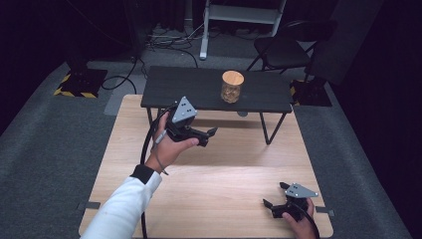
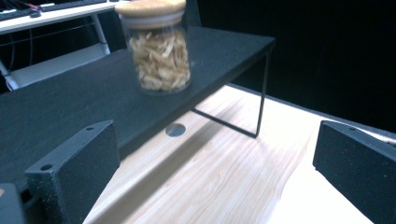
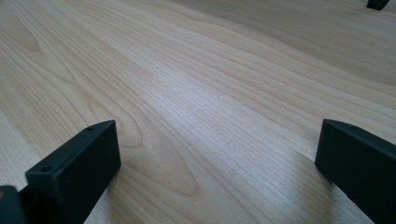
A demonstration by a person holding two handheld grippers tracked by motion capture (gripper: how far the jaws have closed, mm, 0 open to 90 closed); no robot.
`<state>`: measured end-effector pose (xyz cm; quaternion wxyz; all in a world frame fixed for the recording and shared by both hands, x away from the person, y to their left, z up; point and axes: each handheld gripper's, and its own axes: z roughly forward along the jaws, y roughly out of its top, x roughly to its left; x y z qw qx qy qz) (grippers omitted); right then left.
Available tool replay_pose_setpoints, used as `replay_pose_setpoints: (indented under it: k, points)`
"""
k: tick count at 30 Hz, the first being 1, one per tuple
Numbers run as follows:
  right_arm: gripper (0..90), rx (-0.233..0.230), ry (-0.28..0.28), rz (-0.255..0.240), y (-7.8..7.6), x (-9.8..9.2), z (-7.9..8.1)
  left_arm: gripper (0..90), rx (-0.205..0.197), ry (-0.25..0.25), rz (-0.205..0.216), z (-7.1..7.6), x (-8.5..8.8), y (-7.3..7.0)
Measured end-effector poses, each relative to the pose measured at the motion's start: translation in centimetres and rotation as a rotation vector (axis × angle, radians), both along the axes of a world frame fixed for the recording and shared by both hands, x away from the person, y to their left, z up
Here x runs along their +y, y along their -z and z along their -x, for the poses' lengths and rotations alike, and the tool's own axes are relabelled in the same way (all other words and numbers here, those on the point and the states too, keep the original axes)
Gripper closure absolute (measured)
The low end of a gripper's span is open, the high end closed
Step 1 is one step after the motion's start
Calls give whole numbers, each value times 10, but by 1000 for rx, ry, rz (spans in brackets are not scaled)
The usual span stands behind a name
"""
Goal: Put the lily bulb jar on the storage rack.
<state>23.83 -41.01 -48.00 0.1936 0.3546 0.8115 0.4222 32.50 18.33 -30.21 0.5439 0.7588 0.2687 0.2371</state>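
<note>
Pale wood table (image 1: 209,174) lies under both handheld tools. The left gripper (image 1: 205,134), jaws spread wide and holding nothing, hovers just short of a low black shelf (image 1: 199,89), angled toward the glass jar (image 1: 232,86) ahead and slightly above it. The jar, cork-lidded and packed with pale dried pieces (image 2: 161,60), stands upright on the shelf near its front edge, apparently within easy reach for a sideways grasp; it looks the likely target. The right gripper (image 1: 276,195), likewise spread and empty, rests low over bare wood near the person, well apart from the jar, seemingly parked out of the way.
</note>
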Motion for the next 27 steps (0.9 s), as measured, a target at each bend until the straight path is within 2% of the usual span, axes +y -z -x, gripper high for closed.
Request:
replay_pose_setpoints:
  k: [5, 6, 8, 13, 16, 22, 25, 27]
  points:
    - [0, 0, 0, 0, 0, 0, 0, 5, 1, -1, 0, 12, 8, 9]
    - [0, 0, 0, 0, 0, 0, 0, 4, -6, -6, -9, 18, 9, 14]
    - [0, 0, 0, 0, 0, 0, 0, 4, 4, -3, -1, 22, 12, 21]
    - [0, 1, 0, 0, 0, 0, 0, 4, 4, -10, -18, 33, 15, 38]
    - [0, 0, 0, 0, 0, 0, 0, 4, 12, -12, -12, 40, 19, 50]
    - [0, 0, 0, 0, 0, 0, 0, 4, 7, -16, -43, 53, 24, 71]
    - [0, 0, 0, 0, 0, 0, 0, 4, 17, -10, -20, 58, 30, 83]
    - [0, 1, 0, 0, 0, 0, 0, 4, 14, -20, -25, 63, 31, 90]
